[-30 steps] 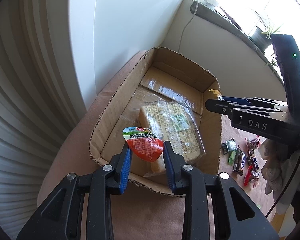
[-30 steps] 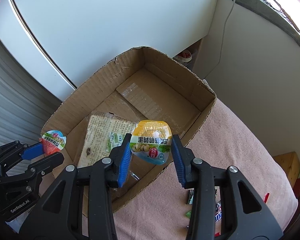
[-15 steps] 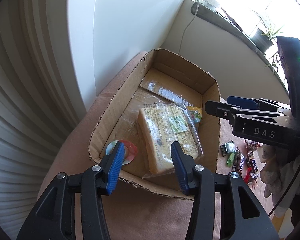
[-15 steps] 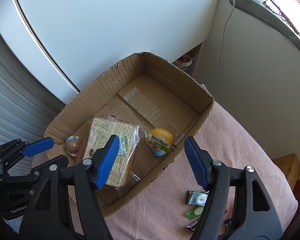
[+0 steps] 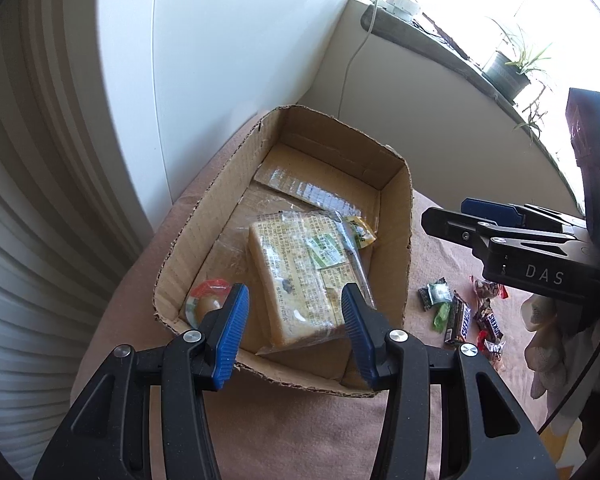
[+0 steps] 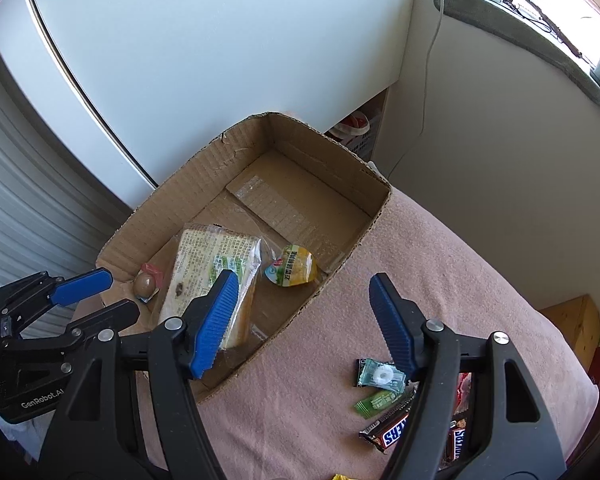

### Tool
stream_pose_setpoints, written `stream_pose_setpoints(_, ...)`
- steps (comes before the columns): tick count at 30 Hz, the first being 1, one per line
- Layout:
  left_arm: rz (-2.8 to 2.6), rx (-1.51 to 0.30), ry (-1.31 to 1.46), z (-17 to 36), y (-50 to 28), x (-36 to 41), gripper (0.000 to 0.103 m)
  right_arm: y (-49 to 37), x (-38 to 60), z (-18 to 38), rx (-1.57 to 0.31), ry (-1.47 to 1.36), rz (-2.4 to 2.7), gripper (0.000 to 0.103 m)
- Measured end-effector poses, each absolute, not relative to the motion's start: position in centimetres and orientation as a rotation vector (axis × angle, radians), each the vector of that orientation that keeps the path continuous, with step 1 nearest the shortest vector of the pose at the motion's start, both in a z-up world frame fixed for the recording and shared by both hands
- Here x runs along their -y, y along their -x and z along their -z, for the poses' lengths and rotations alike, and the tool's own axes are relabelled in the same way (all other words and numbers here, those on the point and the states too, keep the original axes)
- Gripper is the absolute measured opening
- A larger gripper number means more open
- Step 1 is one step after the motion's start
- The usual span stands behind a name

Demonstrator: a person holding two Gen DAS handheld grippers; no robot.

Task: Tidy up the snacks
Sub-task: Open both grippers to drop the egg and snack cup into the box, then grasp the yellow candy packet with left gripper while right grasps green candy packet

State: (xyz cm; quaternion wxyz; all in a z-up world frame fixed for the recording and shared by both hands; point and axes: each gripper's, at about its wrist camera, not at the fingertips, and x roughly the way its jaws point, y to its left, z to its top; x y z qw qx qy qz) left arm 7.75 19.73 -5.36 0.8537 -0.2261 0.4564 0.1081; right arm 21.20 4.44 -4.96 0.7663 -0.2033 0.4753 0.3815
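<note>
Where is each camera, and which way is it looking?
Left wrist: sits on the left gripper, looking down into the box; its open blue fingers, the right gripper and a gloved hand show.
Right wrist: sits on the right gripper, looking down over the box's edge and the candy; its open fingers and the left gripper show.
Shared: box, bread pack, both jelly cups.

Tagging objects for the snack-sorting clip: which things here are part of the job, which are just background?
Job: cardboard box, bread pack, yellow jelly cup, red jelly cup, loose candies.
Background: potted plant, cable, wooden crate.
</note>
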Motion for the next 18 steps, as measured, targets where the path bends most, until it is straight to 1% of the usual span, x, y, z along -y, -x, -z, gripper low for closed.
stream_pose_setpoints(7,-0.165,-0.961,0.453,4.9,-8.7,-17.7,0.047,-21.1,1.2,3.7,-1.030,0.371,-0.771,0.071)
stream_pose_setpoints(18,0.024,-1.011,0.371,5.2,-11.2,-11.9,0.047,-21.6,14.4,4.0,-1.088,0.211,-0.575,0.071)
